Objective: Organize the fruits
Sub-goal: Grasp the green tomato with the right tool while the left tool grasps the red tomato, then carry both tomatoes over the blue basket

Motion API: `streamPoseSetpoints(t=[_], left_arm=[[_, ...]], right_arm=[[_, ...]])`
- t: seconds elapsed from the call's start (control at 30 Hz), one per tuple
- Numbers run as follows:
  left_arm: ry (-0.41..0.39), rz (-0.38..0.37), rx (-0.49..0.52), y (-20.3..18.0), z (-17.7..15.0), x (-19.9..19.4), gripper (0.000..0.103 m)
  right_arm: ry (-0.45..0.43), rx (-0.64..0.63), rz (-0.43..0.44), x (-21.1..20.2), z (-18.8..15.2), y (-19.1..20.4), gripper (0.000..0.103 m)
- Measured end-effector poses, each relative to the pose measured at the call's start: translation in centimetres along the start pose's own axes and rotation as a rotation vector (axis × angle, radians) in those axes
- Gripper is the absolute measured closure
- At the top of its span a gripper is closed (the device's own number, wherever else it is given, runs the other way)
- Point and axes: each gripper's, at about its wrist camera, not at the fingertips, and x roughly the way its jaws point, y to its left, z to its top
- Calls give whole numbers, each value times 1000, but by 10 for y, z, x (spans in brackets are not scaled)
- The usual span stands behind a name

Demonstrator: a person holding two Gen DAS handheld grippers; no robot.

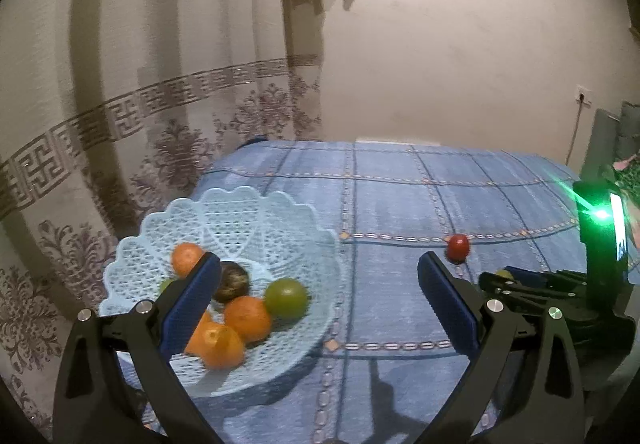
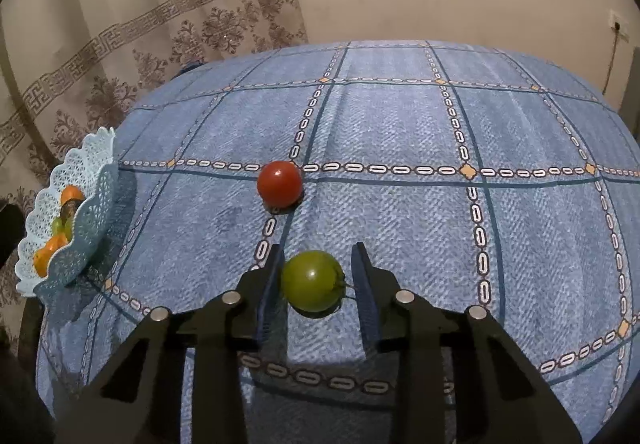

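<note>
A room in a home. A table under a blue checked cloth (image 2: 400,123) stands against a plain cream wall (image 1: 460,43). A pale patterned curtain (image 1: 120,103) with a key-pattern band hangs at the left of the frame. A lacy plastic basket (image 1: 256,211) of fruit sits on the cloth, and a wall socket (image 1: 583,96) with a cord shows at right.

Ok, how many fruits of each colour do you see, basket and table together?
Orange round fruits: 3
Green round fruits: 3
Red round fruit: 1
Dark brown round fruit: 1
Total: 8, one green partly hidden
</note>
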Motion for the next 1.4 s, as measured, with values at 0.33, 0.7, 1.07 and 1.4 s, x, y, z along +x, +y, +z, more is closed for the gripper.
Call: streamPoseSetpoints(t=[0.33,0.7,1.07,1.4], left_arm=[[36,-89,95,-52,10,21,3],[136,-204,147,-105,15,66,13],[329,-317,57,-110,8,133,41],[320,-301,68,-118,2,146,68]], right_arm=[[-22,-28,-34,-27,-6,-27,68],[-54,31,-35,-39,-13,-59,68],[-58,47,-26,-38,-15,-63,68],[-34,23,-12,-28,-18,-50,68]])
